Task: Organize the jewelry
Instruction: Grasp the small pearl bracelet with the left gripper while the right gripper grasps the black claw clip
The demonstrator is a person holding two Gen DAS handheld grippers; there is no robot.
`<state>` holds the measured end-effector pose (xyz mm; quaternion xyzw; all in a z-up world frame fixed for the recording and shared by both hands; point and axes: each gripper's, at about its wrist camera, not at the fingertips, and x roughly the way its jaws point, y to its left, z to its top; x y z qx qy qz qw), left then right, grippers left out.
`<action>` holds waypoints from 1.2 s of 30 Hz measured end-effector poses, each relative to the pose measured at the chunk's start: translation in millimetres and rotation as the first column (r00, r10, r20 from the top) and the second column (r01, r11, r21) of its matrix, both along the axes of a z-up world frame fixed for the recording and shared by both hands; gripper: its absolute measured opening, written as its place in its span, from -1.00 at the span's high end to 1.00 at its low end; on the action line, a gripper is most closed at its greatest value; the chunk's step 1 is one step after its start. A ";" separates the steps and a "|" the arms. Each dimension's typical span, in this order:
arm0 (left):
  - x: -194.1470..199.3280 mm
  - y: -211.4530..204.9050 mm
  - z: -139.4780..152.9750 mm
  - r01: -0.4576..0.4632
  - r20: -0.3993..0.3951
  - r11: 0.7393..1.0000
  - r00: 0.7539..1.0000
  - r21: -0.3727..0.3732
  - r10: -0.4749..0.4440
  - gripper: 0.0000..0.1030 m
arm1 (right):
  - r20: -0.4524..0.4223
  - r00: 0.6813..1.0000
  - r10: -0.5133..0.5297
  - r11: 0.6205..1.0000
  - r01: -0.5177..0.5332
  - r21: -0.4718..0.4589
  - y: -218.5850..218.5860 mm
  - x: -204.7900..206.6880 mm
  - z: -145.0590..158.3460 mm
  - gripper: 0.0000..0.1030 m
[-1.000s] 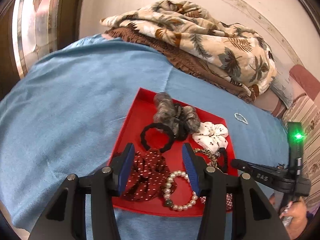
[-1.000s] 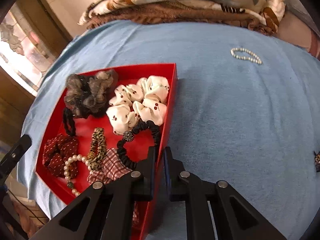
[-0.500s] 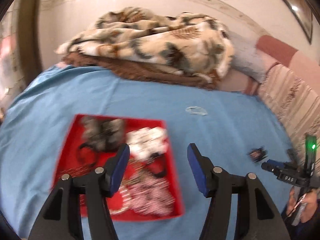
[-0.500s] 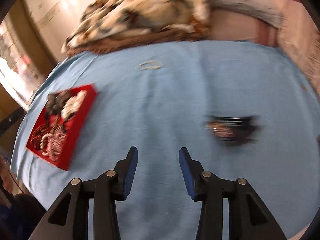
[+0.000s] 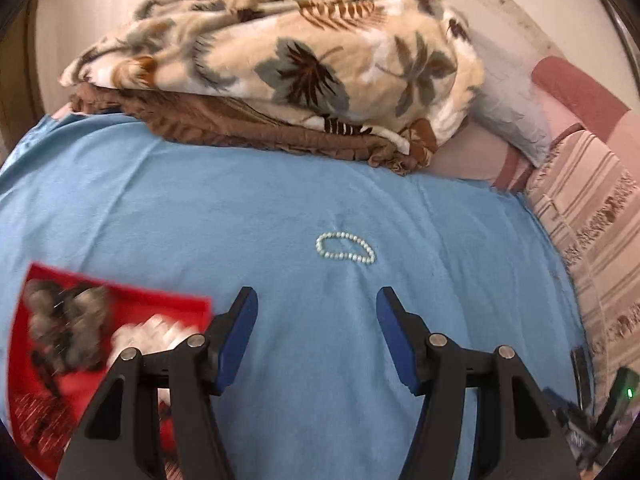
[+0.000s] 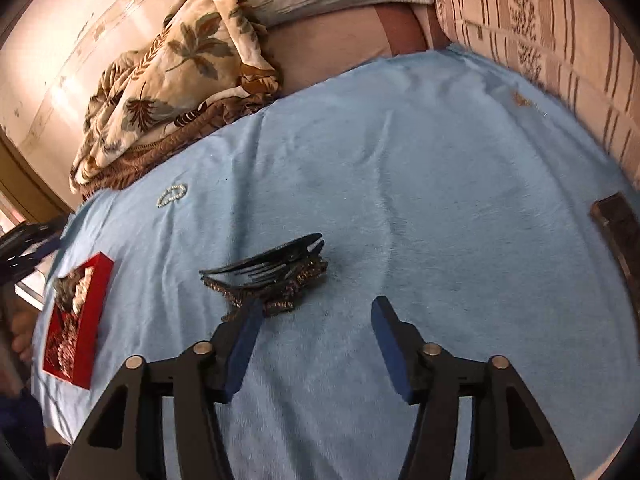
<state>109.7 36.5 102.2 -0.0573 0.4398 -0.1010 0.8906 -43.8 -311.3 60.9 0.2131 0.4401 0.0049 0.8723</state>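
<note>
Both the left gripper (image 5: 316, 308) and right gripper (image 6: 316, 316) hung spread and empty over the blue sheet (image 6: 420, 168). On the sheet, a hair comb (image 6: 268, 276) lay just ahead of the right gripper, its left finger overlapping the comb. The bracelet (image 5: 346, 247) lay farther up, the tray (image 5: 116, 304) at the sheet's left edge.

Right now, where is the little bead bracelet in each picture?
Left wrist view: the bead bracelet lies on the blue cloth near the middle, ahead of the open left gripper.
Right wrist view: the same bracelet is small, at upper left, far from the open right gripper.
Shared landmark: the leaf-print blanket lies beyond it in both.
</note>
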 end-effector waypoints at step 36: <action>42.5 -97.8 -44.7 0.136 -0.046 0.990 0.990 0.044 -0.134 0.89 | 0.070 0.990 0.121 0.991 -0.125 0.048 33.6 45.0 -23.9 -0.60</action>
